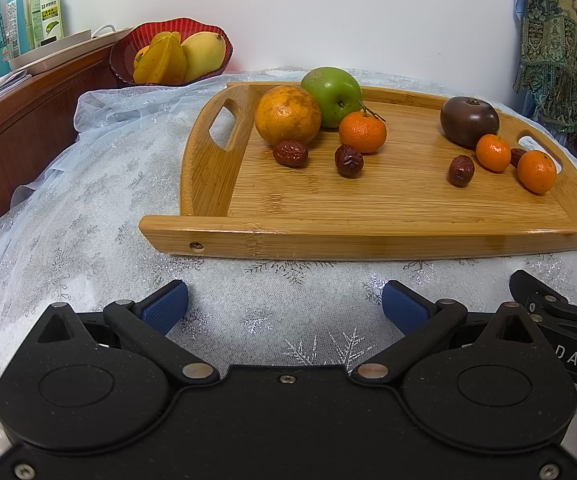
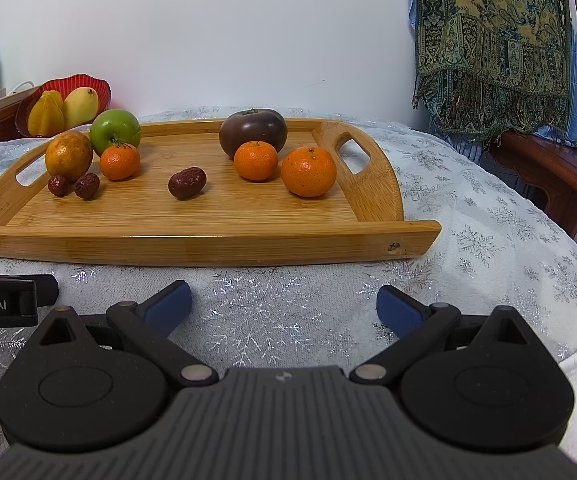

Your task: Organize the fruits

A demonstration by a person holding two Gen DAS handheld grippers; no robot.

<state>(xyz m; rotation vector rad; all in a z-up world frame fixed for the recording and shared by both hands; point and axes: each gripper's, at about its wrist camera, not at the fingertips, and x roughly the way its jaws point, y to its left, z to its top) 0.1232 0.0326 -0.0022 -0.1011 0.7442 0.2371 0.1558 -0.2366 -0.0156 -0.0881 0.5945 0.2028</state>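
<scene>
Fruits (image 2: 307,171) untouched on tray (image 2: 208,246); each hand-held gripper (image 1: 284,306) (image 2: 283,306) wide, empty.

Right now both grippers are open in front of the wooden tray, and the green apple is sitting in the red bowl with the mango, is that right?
Not quite. The green apple is on the wooden tray, behind the large orange, as the left wrist view shows. The red bowl holds the mango and other yellow fruit. The left gripper and right gripper are both open in front of the tray.

Your two wrist views sit low, side by side, near the table, facing forward; both share the rectangular bamboo tray (image 1: 388,236) (image 2: 208,244).
</scene>
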